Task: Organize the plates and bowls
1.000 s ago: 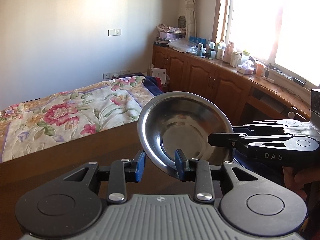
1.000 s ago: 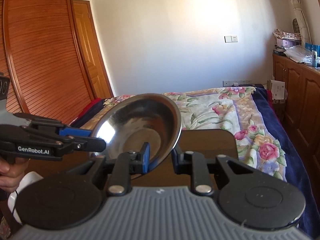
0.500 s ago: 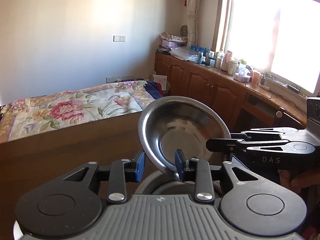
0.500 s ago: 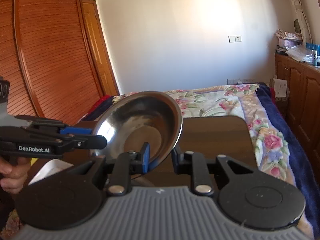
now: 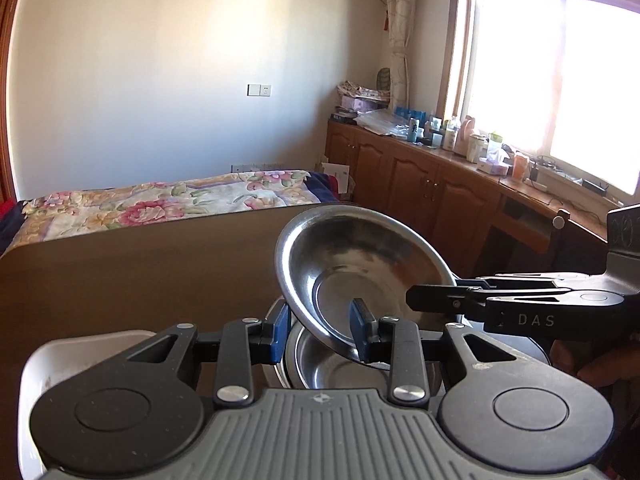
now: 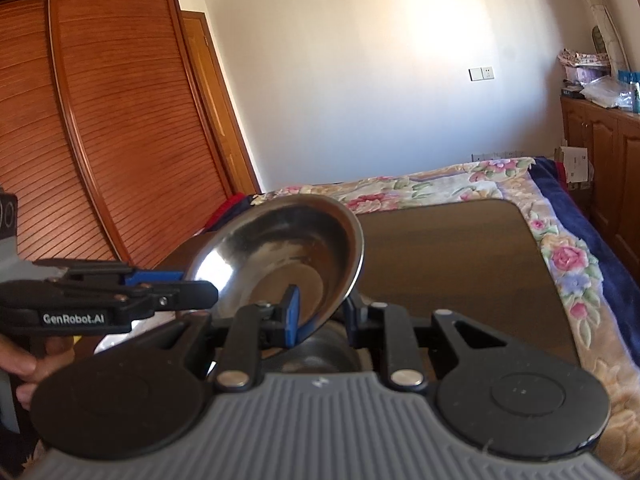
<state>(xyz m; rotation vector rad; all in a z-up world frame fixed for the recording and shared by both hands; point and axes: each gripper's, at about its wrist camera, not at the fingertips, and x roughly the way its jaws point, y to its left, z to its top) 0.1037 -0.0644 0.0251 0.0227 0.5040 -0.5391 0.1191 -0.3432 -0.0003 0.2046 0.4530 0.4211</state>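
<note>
A shiny steel bowl [image 5: 360, 268] hangs tilted above the brown table [image 5: 140, 272], carried by both grippers. My left gripper [image 5: 320, 330] is shut on its near rim, one blue pad inside the bowl and one behind the wall. My right gripper [image 5: 412, 300] reaches in from the right and pinches the bowl's right rim. In the right wrist view the same bowl [image 6: 280, 256] sits between the right gripper's [image 6: 320, 316] pads, and the left gripper [image 6: 200, 290] clamps its left edge. Right under it stands another steel bowl [image 5: 340, 368], partly hidden.
A white container [image 5: 40, 368] sits on the table at the near left. Behind the table is a bed with a floral cover [image 5: 168, 200]. Wooden cabinets [image 5: 420, 188] with clutter line the window wall; a wooden wardrobe [image 6: 100, 120] stands to the left.
Both grippers have carried the bowl forward over the table and a little lower. The lower steel bowl and the white container have come into view beneath. Both grips are unchanged.
</note>
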